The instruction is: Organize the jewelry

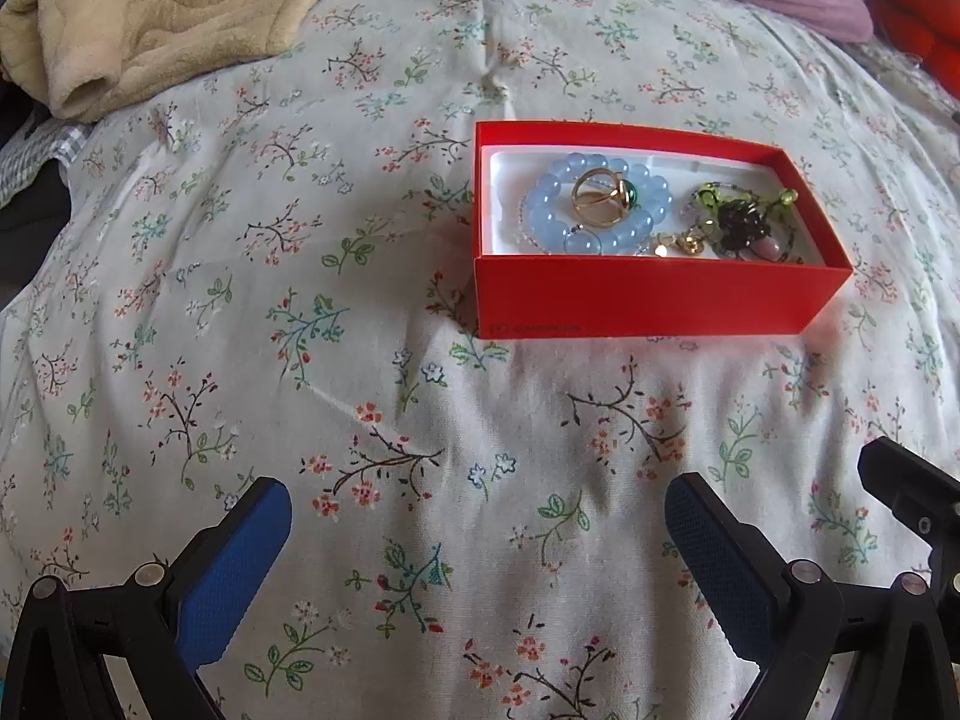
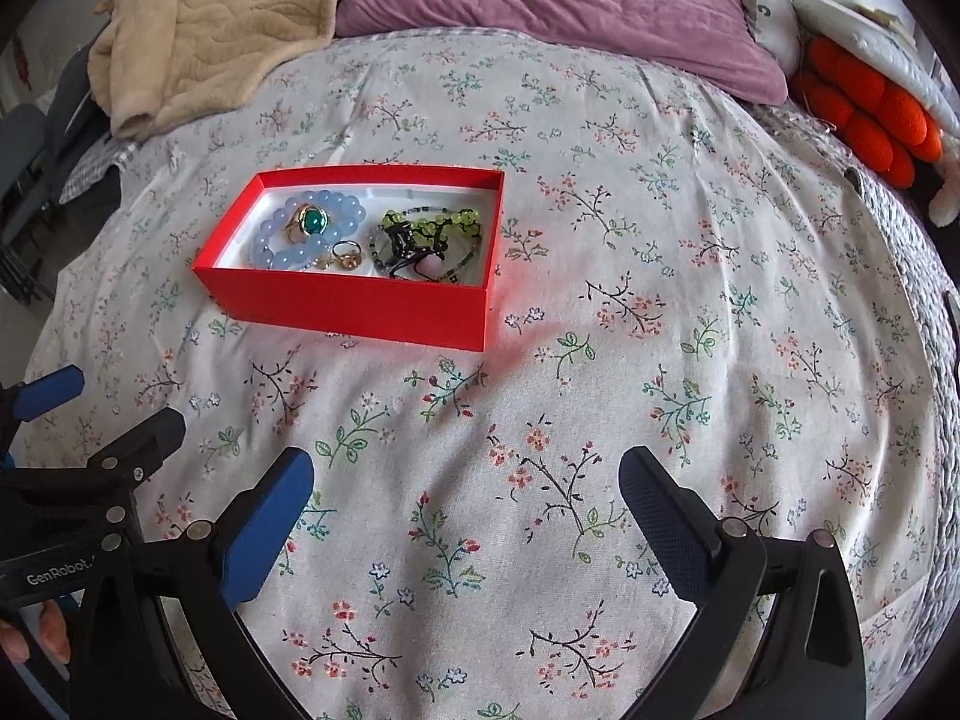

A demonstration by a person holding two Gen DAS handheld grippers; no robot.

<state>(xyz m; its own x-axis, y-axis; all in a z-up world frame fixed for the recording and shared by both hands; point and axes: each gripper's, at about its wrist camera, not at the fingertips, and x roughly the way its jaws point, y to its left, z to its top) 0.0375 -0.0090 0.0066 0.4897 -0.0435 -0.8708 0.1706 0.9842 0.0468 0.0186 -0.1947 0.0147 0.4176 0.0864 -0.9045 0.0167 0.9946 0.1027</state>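
Note:
An open red box sits on the floral bedspread. Inside lie a pale blue bead bracelet, a gold ring with a green stone, a small gold ring, and a tangle of green-bead and black jewelry. My left gripper hovers open over the bedspread, well short of the box. My right gripper is open too, nearer than the box and to its right. Nothing sits between either pair of fingers.
A beige fleece blanket lies at the far left, a purple pillow at the back, and an orange and white plush at the far right. The left gripper and a hand show beside my right gripper.

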